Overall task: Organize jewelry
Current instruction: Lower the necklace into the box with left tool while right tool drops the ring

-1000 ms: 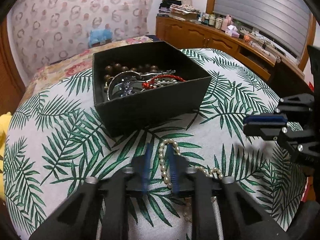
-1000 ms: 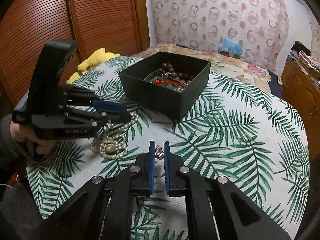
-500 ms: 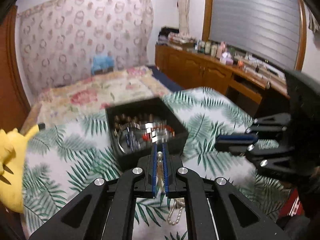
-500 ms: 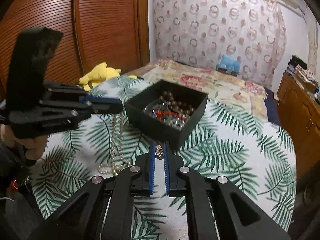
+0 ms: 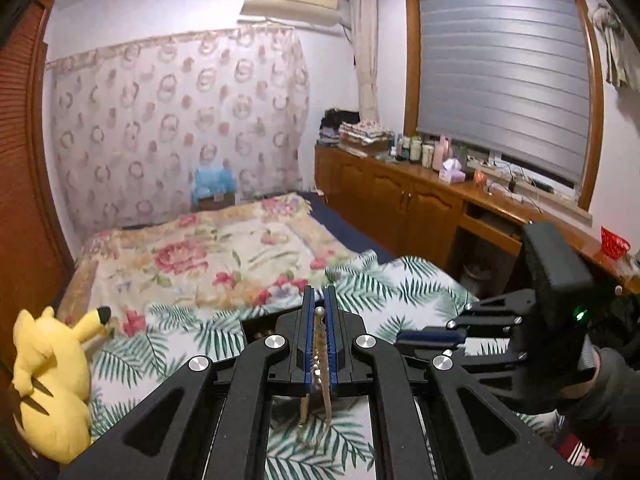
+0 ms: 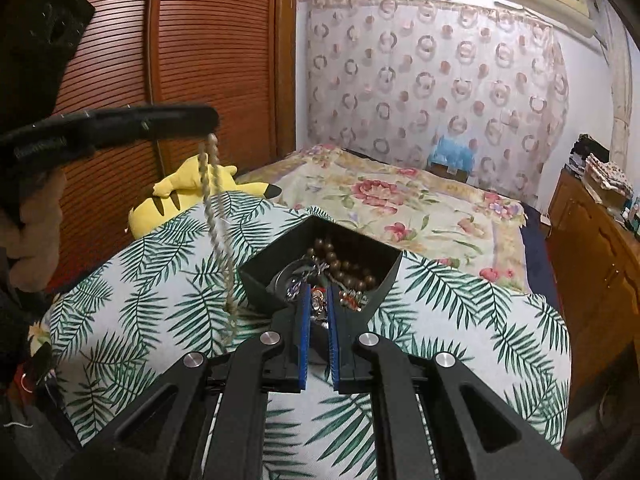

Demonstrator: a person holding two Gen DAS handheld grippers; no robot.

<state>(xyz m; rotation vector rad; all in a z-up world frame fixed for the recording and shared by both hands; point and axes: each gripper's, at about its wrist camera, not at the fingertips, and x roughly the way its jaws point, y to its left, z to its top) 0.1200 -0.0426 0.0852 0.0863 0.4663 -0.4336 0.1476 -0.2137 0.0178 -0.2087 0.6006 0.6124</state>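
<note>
A palm-print desk (image 6: pixel 460 320) fills the lower frame, the black box (image 6: pixel 256 280) of jewelry at centre, the left hand-held gripper (image 6: pixel 210 120) at upper left pinching a dangling pearl necklace (image 6: pixel 218 236), and the right hand-held gripper (image 6: pixel 318 320) clamping a small trinket (image 6: pixel 317 303) at the box.

Yellow plush toy (image 5: pixel 48 380) beside floral bedspread (image 5: pixel 208 256)

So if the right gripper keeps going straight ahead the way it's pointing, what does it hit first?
Most likely the black open-top box of jewelry: the right gripper, shut on a small ring-like trinket, points at its near wall and contents. Depth is uncertain.
</note>
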